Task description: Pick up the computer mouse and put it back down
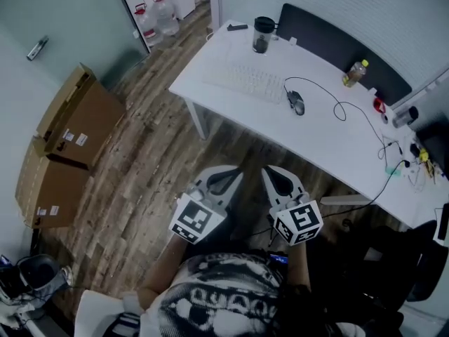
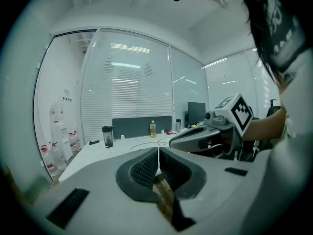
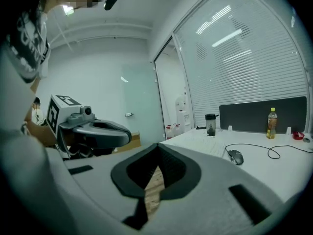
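The dark computer mouse lies on the white desk, its cable looping off to the right; the right gripper view shows the mouse ahead and to the right. A white keyboard sits just left of it. My left gripper and right gripper are side by side over the wooden floor, short of the desk's near edge. Both are shut with nothing between their jaws. In the left gripper view the pads meet in a line, with the right gripper beside them.
A black cup and a yellow bottle stand at the desk's far side before a dark partition. Cables and small items crowd its right end. Cardboard boxes stand left, and a black chair lower right.
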`<state>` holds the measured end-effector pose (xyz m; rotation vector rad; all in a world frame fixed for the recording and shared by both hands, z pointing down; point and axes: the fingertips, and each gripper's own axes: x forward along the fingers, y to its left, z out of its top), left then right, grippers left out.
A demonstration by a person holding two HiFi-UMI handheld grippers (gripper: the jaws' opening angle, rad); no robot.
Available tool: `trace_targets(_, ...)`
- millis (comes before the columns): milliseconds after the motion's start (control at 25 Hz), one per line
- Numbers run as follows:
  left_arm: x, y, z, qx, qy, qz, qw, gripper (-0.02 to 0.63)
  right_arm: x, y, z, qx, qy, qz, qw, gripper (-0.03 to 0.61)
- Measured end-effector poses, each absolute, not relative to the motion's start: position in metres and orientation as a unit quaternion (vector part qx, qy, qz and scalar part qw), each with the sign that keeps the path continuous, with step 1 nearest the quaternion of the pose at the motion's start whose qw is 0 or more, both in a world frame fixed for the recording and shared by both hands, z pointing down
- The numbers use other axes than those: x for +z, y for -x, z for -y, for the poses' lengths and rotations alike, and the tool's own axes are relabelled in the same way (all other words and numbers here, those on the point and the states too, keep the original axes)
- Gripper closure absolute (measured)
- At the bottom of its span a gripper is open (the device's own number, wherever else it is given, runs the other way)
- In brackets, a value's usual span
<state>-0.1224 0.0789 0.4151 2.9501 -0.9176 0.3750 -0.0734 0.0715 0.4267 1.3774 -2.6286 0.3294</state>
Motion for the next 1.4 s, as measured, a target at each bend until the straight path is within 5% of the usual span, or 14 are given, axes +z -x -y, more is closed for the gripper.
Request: trace_targets(1400,0.432,0.091,0.064,0.113,-0.959,0.256,0.035,0.609,0.448,0.033,0.067,0.13,-0.501,0.85,0.098,0.583)
